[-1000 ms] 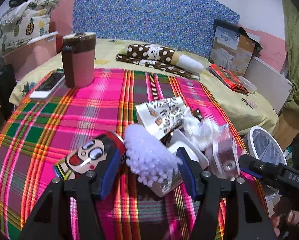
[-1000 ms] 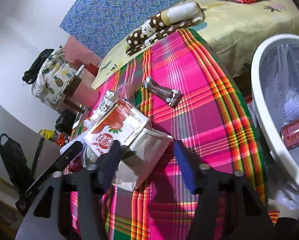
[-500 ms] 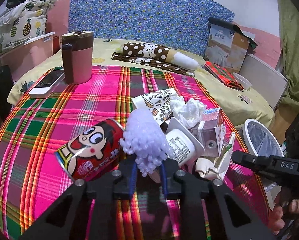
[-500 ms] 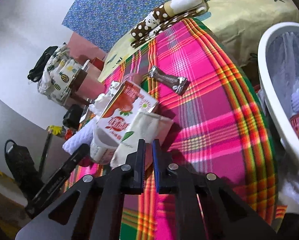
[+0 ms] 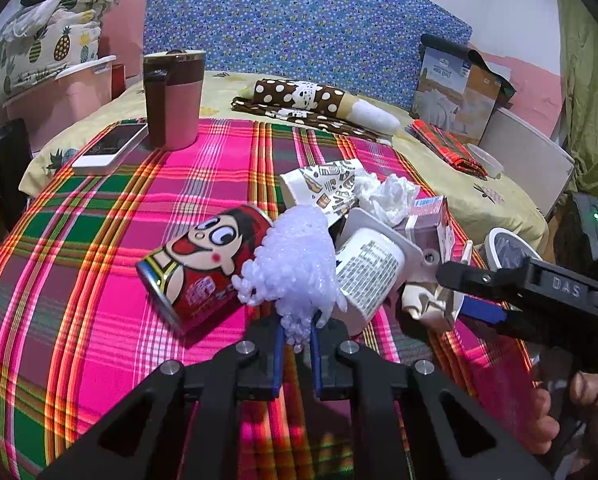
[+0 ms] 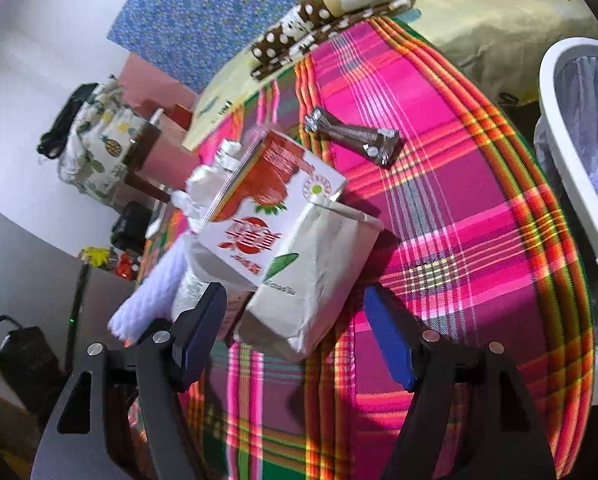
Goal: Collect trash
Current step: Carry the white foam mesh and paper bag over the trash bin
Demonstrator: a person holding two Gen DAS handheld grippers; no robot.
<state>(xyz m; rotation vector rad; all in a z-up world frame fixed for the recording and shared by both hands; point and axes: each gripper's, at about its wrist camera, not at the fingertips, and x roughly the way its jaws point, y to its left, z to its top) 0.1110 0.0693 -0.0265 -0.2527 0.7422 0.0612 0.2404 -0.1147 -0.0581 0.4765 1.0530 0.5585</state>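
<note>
The left gripper [image 5: 295, 338] has its blue fingers [image 5: 277, 354] clenched on the lower end of a white foam net [image 5: 295, 268], which rises straight out from between the fingertips. Just to the left of those fingers a red can [image 5: 203, 268] with a cartoon face lies on its side on the plaid surface [image 5: 99, 240], touching the net. To the right of the fingers lies a white cup [image 5: 369, 272] with a printed label, and beyond it a crumpled tissue [image 5: 391, 196], a patterned paper cup [image 5: 325, 188] and a small carton [image 5: 433, 228] crowd together. Far ahead of the fingers stand a pink mug [image 5: 175, 100] and a phone [image 5: 113, 146].

The right gripper [image 6: 295, 332] has its fingers [image 6: 389, 340] spread wide, released, with nothing between the pads. A crushed white carton [image 6: 315, 272] lies between the two fingers, its near end level with the fingertips; whether the left finger touches it cannot be told. A red and white juice box [image 6: 275, 200] rests on top of that carton, just ahead of the fingers. Further ahead and slightly right, a brown wrapper [image 6: 355, 138] lies alone on the plaid cloth. Well to the right of the fingers, the white rim of a bin [image 6: 567, 152] with a plastic liner shows beside the surface's edge. The foam net appears to the left of the left finger in this view.
</note>
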